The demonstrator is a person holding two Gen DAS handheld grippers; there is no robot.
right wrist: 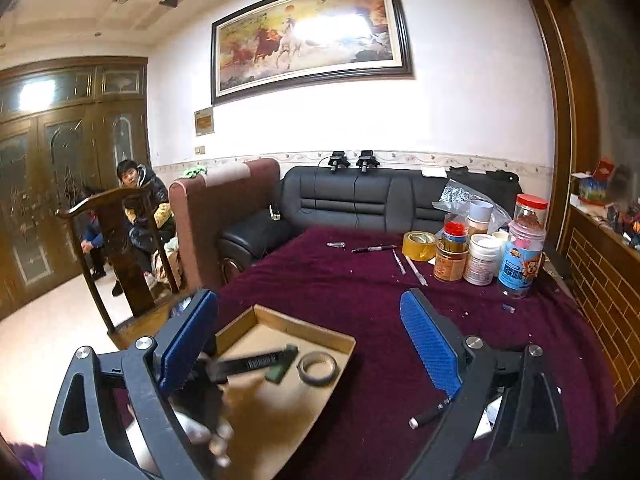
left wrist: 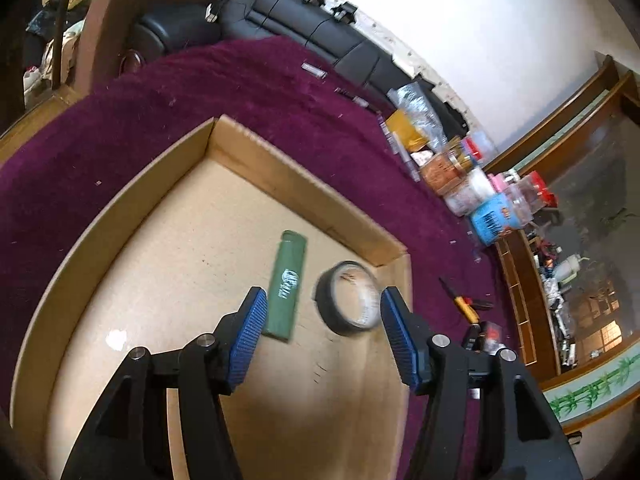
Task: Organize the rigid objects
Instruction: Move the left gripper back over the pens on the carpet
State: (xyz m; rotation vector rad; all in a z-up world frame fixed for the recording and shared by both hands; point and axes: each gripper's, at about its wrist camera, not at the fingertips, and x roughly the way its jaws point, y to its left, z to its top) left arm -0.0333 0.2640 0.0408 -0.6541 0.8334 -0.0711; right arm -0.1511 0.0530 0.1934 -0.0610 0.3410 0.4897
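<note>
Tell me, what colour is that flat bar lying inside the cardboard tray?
Green bar with a white logo, clearest in the left wrist view.

Warm indoor light is filling the room — glare is washing out the painting (right wrist: pixel 312 36) and the cabinet glass (right wrist: pixel 36 94). The fisheye is bending edges into dark corners, and the tape roll (left wrist: pixel 347 298) is smearing slightly.

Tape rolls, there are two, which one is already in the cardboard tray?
The grey roll, lying flat in the tray beside the green bar. The yellow roll sits out on the cloth by the jars.
</note>
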